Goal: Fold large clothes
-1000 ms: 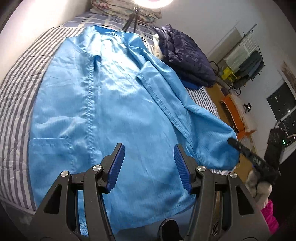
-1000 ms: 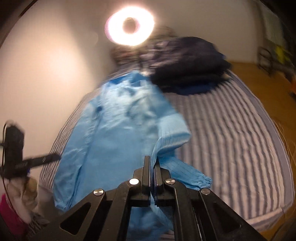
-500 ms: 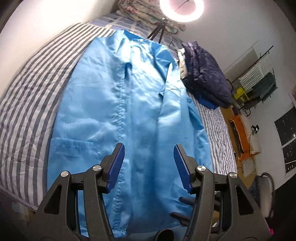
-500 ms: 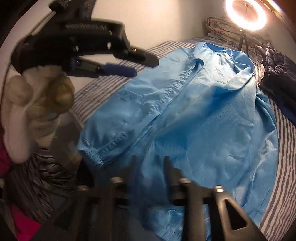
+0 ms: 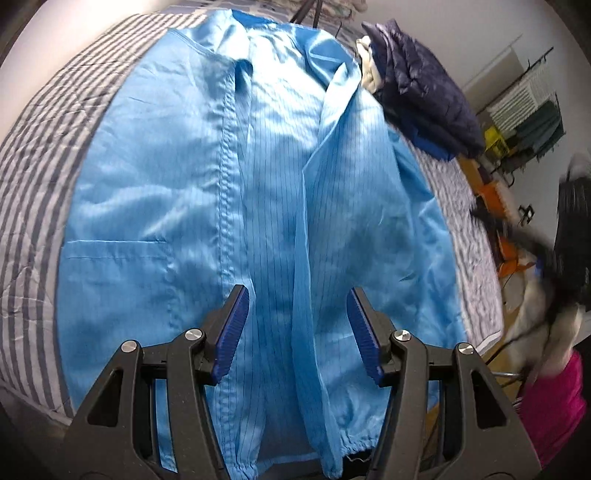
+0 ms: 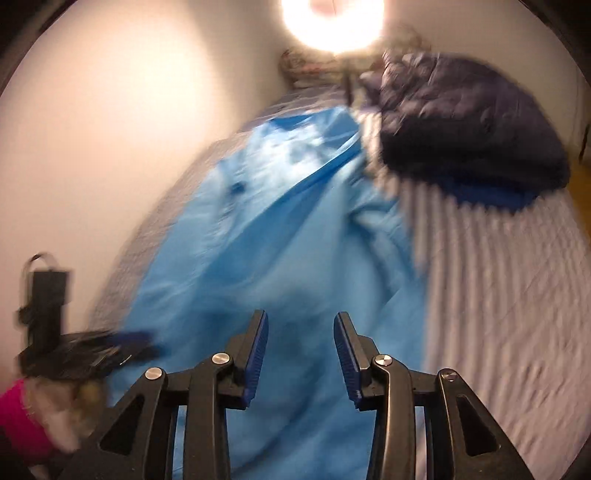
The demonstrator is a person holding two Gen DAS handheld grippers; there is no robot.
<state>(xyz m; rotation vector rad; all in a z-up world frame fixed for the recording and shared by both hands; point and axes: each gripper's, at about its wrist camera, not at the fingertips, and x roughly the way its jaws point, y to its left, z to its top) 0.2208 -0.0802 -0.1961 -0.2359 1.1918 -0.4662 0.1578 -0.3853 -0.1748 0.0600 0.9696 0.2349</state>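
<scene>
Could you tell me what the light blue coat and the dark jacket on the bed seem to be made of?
The light blue coat looks like thin, smooth synthetic cloth: it has a soft sheen, fine dark grid lines and sharp creases. The dark jacket looks like quilted, padded nylon: puffy stitched sections with a slight shine. Neither fibre can be confirmed by sight.

From my left camera, the coat (image 5: pixel 229 177) lies spread on the bed (image 5: pixel 44 122), collar at the far end, hem at the near edge. Its right sleeve (image 5: pixel 314 236) is folded across the front, running toward me. The quilted jacket (image 5: pixel 421 85) lies on the bed to the coat's right, at the far end, just beside its shoulder. The ring light (image 6: pixel 332 22) stands behind the bed.
</scene>
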